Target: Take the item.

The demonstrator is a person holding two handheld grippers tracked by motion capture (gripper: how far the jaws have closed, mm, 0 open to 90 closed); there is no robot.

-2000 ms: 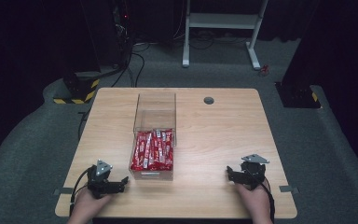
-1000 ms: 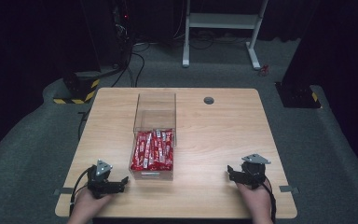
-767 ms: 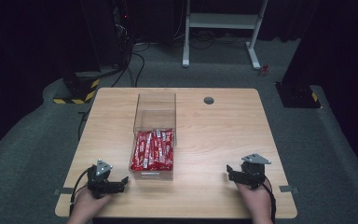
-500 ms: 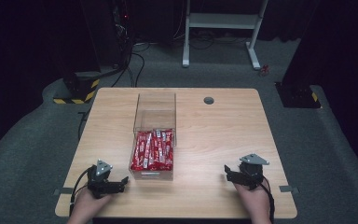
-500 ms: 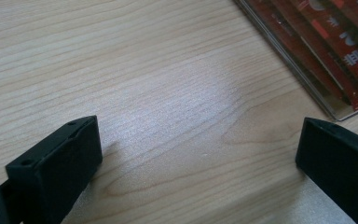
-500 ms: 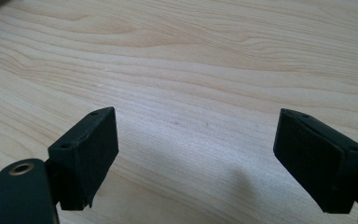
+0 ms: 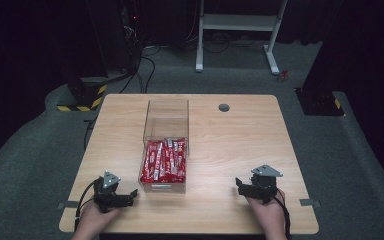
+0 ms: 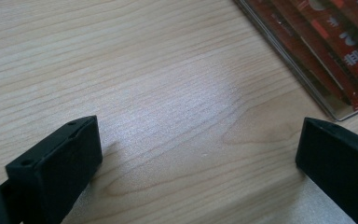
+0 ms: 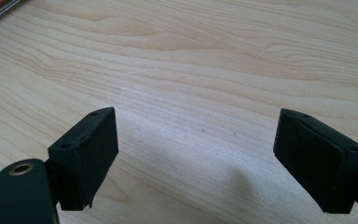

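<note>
A clear plastic box [image 7: 165, 145] stands in the middle of the wooden table [image 7: 240, 145], with several red snack packets [image 7: 164, 160] piled in its near half. My left gripper [image 7: 129, 197] rests near the table's front left, just left of the box's near corner, jaws wide apart over bare wood. In the left gripper view [image 8: 200, 154] the box's corner with red packets [image 8: 335, 42] shows at the upper right. My right gripper [image 7: 240, 186] sits at the front right, open, nothing between its jaws [image 9: 196, 144].
A round dark cable port [image 7: 224, 107] sits near the table's far edge. Beyond the table stand a white desk frame [image 7: 240, 30] and dark equipment with yellow-black striped bases [image 7: 85, 97]. Grey carpet surrounds the table.
My right gripper has shifted slightly left along the front of the table. The left gripper and the box have stayed put.
</note>
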